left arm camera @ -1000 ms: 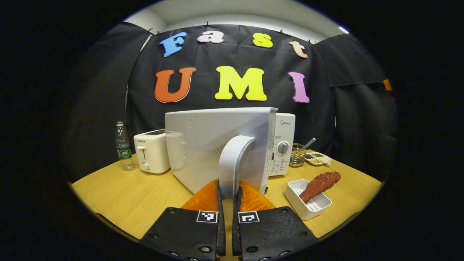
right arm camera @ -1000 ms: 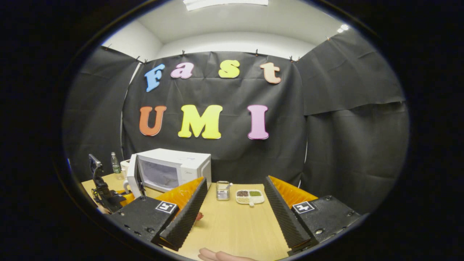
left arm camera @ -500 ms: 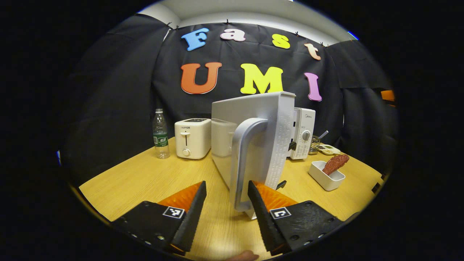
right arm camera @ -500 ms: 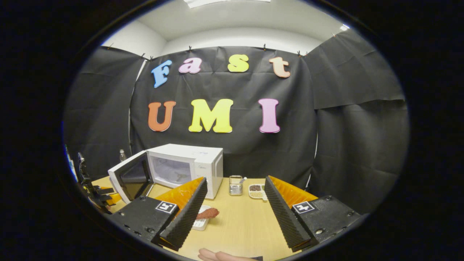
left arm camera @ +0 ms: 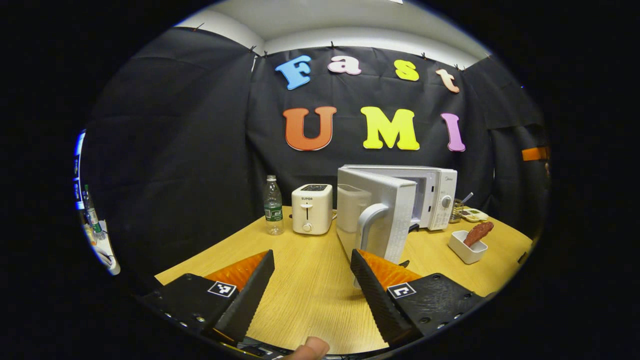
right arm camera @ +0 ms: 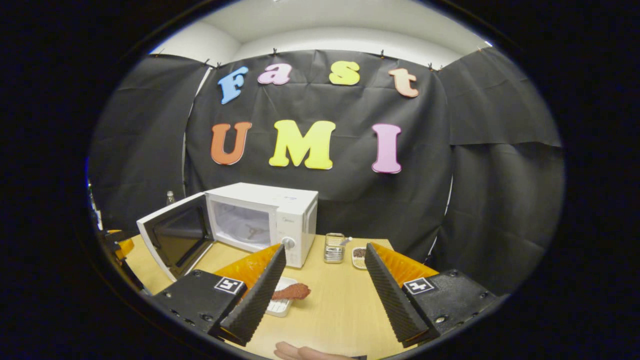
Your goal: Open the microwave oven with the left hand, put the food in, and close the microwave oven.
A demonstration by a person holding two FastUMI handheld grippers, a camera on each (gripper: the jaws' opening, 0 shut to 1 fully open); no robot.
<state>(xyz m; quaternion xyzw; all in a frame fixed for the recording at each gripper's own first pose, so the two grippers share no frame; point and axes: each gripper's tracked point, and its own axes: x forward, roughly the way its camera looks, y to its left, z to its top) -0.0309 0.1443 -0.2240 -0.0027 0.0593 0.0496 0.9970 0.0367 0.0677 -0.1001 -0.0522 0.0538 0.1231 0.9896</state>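
1. Microwave oven (right arm camera: 262, 220) sits on the table (left arm camera: 305, 280), its door (left arm camera: 375, 217) swung wide open.
2. Food (right arm camera: 291, 292), a long brown piece, lies sideways in a white dish (right arm camera: 277, 306) in front of the microwave oven.
3. Left gripper (left arm camera: 312, 285) and right gripper (right arm camera: 325, 285) both have fingers spread apart, holding nothing.

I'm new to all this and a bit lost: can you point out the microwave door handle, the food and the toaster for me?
microwave door handle (left arm camera: 368, 226), left gripper view, on the curved white grip.
food (left arm camera: 478, 233), left gripper view, on the middle of the reddish-brown piece in its white dish.
toaster (left arm camera: 311, 209), left gripper view, on its white front face.
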